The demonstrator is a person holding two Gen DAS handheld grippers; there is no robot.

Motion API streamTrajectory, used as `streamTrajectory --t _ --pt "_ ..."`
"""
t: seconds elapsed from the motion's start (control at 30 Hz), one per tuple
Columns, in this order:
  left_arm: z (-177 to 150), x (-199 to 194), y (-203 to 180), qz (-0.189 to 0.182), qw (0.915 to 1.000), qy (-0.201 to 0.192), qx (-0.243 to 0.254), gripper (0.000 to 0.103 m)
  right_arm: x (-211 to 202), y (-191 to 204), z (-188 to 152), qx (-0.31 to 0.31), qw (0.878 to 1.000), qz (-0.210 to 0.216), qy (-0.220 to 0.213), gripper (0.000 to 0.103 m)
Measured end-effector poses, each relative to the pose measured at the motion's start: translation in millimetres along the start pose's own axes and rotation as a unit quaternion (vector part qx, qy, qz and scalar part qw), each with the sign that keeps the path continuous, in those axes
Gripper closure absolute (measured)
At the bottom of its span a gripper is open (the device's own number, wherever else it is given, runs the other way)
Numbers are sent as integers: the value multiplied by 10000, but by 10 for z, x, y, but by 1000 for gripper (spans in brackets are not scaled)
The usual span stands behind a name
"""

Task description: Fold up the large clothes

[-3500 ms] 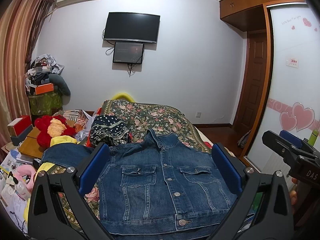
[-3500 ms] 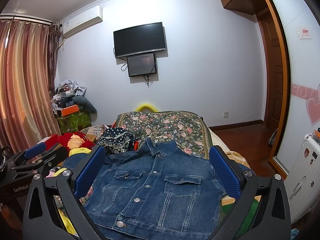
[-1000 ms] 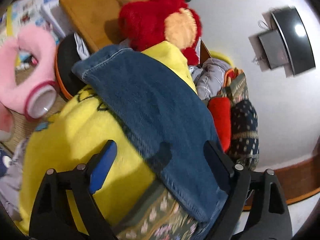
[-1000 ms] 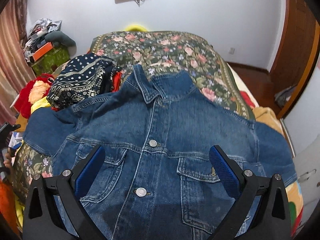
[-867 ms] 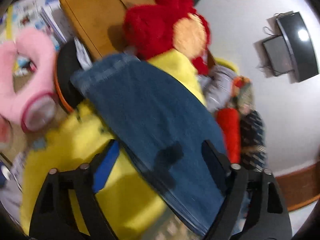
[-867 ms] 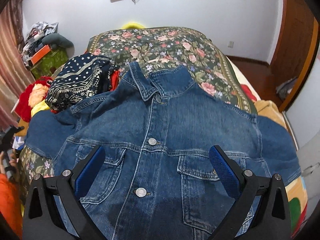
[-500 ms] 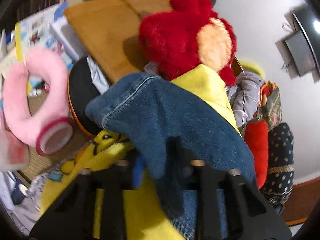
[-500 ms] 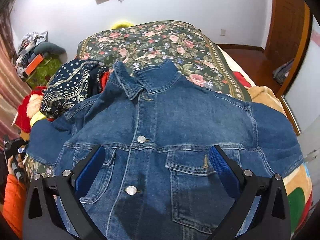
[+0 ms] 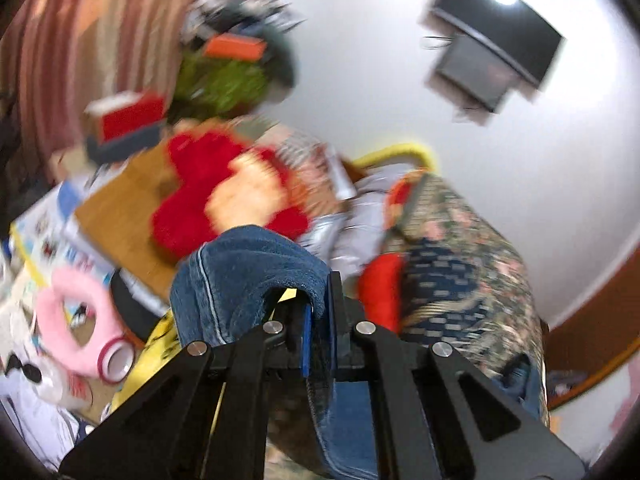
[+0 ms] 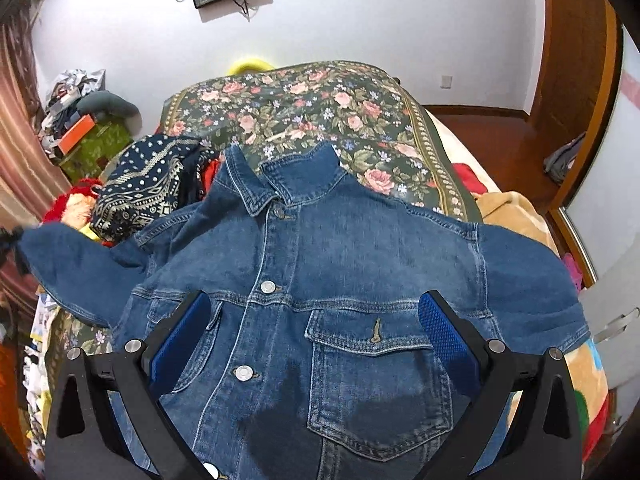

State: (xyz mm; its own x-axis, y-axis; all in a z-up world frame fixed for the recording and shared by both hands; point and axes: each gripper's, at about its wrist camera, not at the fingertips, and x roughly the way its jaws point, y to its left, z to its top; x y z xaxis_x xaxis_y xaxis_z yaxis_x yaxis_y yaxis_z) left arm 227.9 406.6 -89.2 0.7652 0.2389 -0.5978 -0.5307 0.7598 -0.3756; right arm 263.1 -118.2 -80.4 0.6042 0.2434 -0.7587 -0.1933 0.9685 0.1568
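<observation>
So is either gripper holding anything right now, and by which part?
The left gripper is clamped on the blue denim jacket's sleeve, near the cuff. The right gripper is open, holding nothing.

Both grippers were the same build: chunky matte black frames with triangular cutouts and round silver screw heads at the joints. The left gripper [image 9: 320, 320] had thin blue pad strips on its fingers. The right gripper [image 10: 316, 336] had bright blue pads [image 10: 442, 330] with a fine dotted grip texture.
</observation>
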Motion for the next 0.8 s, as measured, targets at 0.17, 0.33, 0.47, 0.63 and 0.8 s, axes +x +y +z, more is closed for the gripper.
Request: streamTrajectory --t 0.17,0.33,0.47,0.63,0.8 --pt "37 -398 -868 -663 9951 -288 674 98 -76 -77 22 -29 9998 87 -160 0" --pt "-170 -640 -1752 -1052 9836 -549 1355 99 -114 -182 10 -21 9996 158 -245 0" --pt "-520 -582 -2368 -1281 9715 -396 1955 98 -109 -275 -1 -15 9995 189 -237 0" --pt "-1169 -380 -3059 -1729 9450 86 2775 98 -92 -436 -39 -9 9997 147 -186 0" --pt "-1864 -70 -3479 -1984 9173 978 3312 98 -68 -622 -108 45 9999 76 -97 0"
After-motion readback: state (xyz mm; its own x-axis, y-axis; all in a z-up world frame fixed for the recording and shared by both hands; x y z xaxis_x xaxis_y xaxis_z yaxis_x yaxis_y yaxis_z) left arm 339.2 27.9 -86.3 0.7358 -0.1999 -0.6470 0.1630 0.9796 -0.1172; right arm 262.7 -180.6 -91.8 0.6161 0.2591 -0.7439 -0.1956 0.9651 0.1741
